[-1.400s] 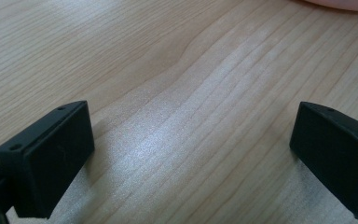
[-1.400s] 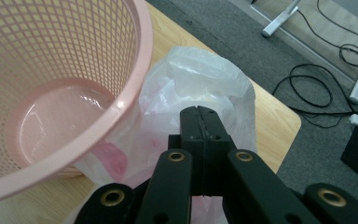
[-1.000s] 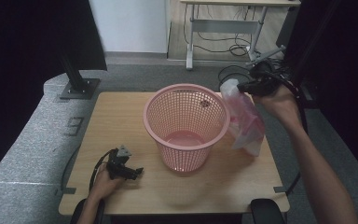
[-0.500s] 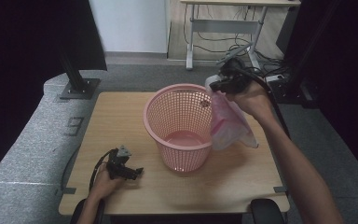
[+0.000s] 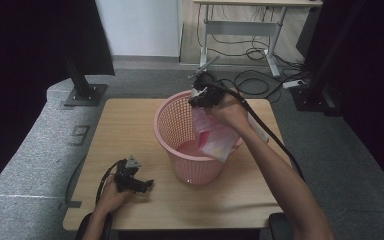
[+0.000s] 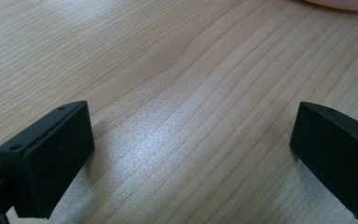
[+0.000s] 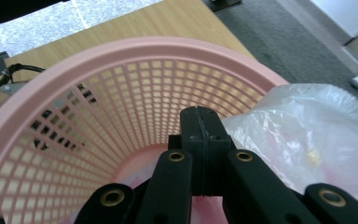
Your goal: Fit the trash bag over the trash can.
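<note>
Pink latticed plastic forms the basket (image 5: 192,145), which stands upright on the wooden table (image 5: 130,125) directly below the right gripper (image 5: 200,97). That gripper is held over the far rim of the basket with its jaws pressed together, and a thin translucent plastic bag (image 5: 215,137) is clamped between them. The bag hangs down from the jaws, its lower part draped inside the basket and over the rim on the side nearest the person's right hand (image 5: 227,110). Something pale yellow can be made out through the film, though what it is cannot be told.

In the right gripper view the closed jaws are seen pointing into the basket's (image 7: 121,93) mouth, with the crumpled bag (image 7: 307,135) bulging just beside them and the pink floor of the basket visible beneath.

Well apart from the basket, near the table's front edge, the left gripper (image 5: 142,184) is rested on the tabletop in the person's left hand (image 5: 111,197). Its jaws are spread wide in the left gripper view, with nothing but bare wood (image 6: 191,116) between them; a sliver of the basket's base (image 6: 349,4) is seen ahead of them.
</note>
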Demonstrator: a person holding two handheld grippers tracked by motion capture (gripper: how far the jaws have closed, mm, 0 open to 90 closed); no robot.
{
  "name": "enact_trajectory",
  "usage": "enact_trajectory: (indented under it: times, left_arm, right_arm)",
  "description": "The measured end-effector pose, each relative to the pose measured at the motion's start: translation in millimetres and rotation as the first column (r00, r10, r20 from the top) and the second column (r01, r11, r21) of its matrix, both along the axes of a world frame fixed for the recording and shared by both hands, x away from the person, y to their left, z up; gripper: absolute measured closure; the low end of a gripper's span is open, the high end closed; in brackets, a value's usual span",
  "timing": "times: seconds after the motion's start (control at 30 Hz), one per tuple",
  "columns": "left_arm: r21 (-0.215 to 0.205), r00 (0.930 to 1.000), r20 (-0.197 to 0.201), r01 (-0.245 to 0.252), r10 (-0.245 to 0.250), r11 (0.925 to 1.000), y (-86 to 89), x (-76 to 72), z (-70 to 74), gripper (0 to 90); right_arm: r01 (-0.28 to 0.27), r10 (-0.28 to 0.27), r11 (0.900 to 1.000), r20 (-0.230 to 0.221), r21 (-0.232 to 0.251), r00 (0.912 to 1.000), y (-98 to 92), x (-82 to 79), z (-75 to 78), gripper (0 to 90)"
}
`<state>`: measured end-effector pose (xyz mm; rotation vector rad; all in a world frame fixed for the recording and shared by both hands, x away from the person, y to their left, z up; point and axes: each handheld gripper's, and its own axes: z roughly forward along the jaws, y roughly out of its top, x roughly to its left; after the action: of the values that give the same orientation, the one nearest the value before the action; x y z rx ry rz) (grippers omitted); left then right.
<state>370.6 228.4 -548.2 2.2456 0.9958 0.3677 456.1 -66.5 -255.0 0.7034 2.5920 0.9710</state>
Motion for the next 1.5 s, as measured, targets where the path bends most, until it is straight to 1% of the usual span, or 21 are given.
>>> enact_trajectory:
  times: [0.1,0.2,0.3,0.43,0.47,0.5,0.53,0.67,0.73,0.77,0.87,0.9,1.0,1.07,1.13,1.17,1.3,1.37,1.43,1.47,1.5]
  left_arm:
    - [0.000,1.0000,0.000,0.000,0.000,1.0000,0.0,0.0,0.0,0.0]
    - [0.001,1.0000,0.000,0.003,-0.003,1.0000,-0.2,0.0,0.0,0.0]
    - [0.001,1.0000,0.000,0.007,-0.007,1.0000,-0.5,0.0,0.0,0.0]
    - [0.000,1.0000,0.001,0.008,-0.008,1.0000,-0.8,-0.2,-0.1,0.0]
    - [-0.001,1.0000,0.000,0.009,-0.009,1.0000,-0.8,-0.1,-0.1,0.0]
    - [0.000,1.0000,0.001,0.008,-0.008,1.0000,-0.8,-0.2,-0.1,0.0]
    - [0.000,1.0000,0.001,0.009,-0.009,1.0000,-0.8,-0.2,-0.1,0.0]
    - [-0.001,1.0000,0.001,0.008,-0.008,1.0000,-0.9,-0.2,-0.1,0.0]
    - [-0.001,1.0000,0.001,0.007,-0.007,1.0000,-0.9,-0.2,-0.2,0.0]
    - [0.000,1.0000,0.001,0.007,-0.007,1.0000,-0.9,-0.2,-0.1,0.0]
    - [0.000,1.0000,0.001,0.008,-0.008,1.0000,-0.8,-0.1,-0.1,0.0]
    - [0.000,1.0000,0.000,0.009,-0.009,1.0000,-0.8,-0.1,-0.1,0.0]
    - [0.000,1.0000,0.000,0.008,-0.008,1.0000,-0.9,-0.2,-0.1,0.0]
    - [0.000,1.0000,0.000,0.009,-0.009,1.0000,-0.8,-0.1,-0.1,0.0]
    - [-0.002,1.0000,0.001,0.008,-0.008,1.0000,-1.0,-0.1,-0.2,0.0]
    - [-0.001,1.0000,0.001,0.007,-0.007,1.0000,-1.1,-0.1,-0.2,0.0]
    - [-0.001,1.0000,0.001,0.007,-0.007,1.0000,-1.2,-0.1,-0.2,0.0]
    - [-0.001,1.0000,0.000,0.008,-0.008,1.0000,-1.1,-0.1,-0.1,0.0]
    - [-0.002,1.0000,0.000,0.008,-0.008,1.0000,-1.1,-0.1,-0.2,0.0]
    - [-0.002,1.0000,0.000,0.008,-0.008,1.0000,-1.1,-0.1,-0.1,0.0]
    - [-0.001,1.0000,0.000,0.008,-0.008,1.0000,-1.1,-0.1,-0.1,0.0]
  right_arm:
    - [-0.013,0.013,1.000,-0.016,-0.011,0.9998,17.5,5.0,-9.6,89.6]
    - [-0.033,0.032,0.999,-0.040,-0.007,0.9987,33.0,10.0,-20.9,89.5]
    - [-0.045,0.044,0.999,-0.064,-0.021,0.9970,45.3,14.5,-37.9,89.5]
    - [-0.056,0.052,0.997,-0.107,-0.042,0.9930,54.2,20.2,-62.6,88.7]
    - [-0.071,0.064,0.996,-0.118,-0.052,0.9910,55.4,20.9,-67.1,81.1]
    - [-0.088,0.078,0.994,-0.142,-0.066,0.9868,56.5,21.5,-69.6,70.2]
    - [-0.095,0.082,0.992,-0.147,-0.079,0.9857,56.9,20.6,-70.0,60.3]
    - [-0.133,0.128,0.990,-0.085,-0.051,0.9881,51.6,13.8,-57.9,36.3]
    - [-0.140,0.138,0.989,-0.046,-0.047,0.9893,43.8,11.2,-47.1,33.2]
    - [-0.127,0.126,0.991,-0.035,-0.045,0.9915,39.0,10.3,-42.0,30.8]
    - [-0.077,0.077,0.995,-0.005,-0.056,0.9970,18.9,13.1,-28.1,30.7]
    - [-0.056,0.057,0.996,0.008,-0.066,0.9984,10.9,14.6,-24.0,30.7]
    - [0.026,-0.023,0.998,0.042,-0.061,0.9989,-13.9,21.3,-14.7,30.5]
    - [0.080,-0.073,0.993,0.082,-0.083,0.9939,-30.2,27.2,-11.3,30.6]
    - [0.140,-0.127,0.984,0.113,-0.110,0.9854,-45.1,32.7,-10.6,30.6]
    - [0.166,-0.153,0.980,0.122,-0.107,0.9807,-52.6,36.1,-11.2,30.6]
    - [0.249,-0.237,0.964,0.123,-0.091,0.9635,-76.8,48.8,-21.8,30.6]
    - [0.271,-0.260,0.958,0.110,-0.093,0.9592,-85.2,54.7,-30.9,31.9]
    - [0.277,-0.269,0.955,0.083,-0.103,0.9595,-90.8,59.4,-40.9,33.3]
    - [0.280,-0.274,0.955,0.069,-0.100,0.9594,-92.6,60.5,-44.9,37.4]
    - [0.274,-0.269,0.956,0.055,-0.103,0.9615,-93.6,60.9,-48.0,44.5]
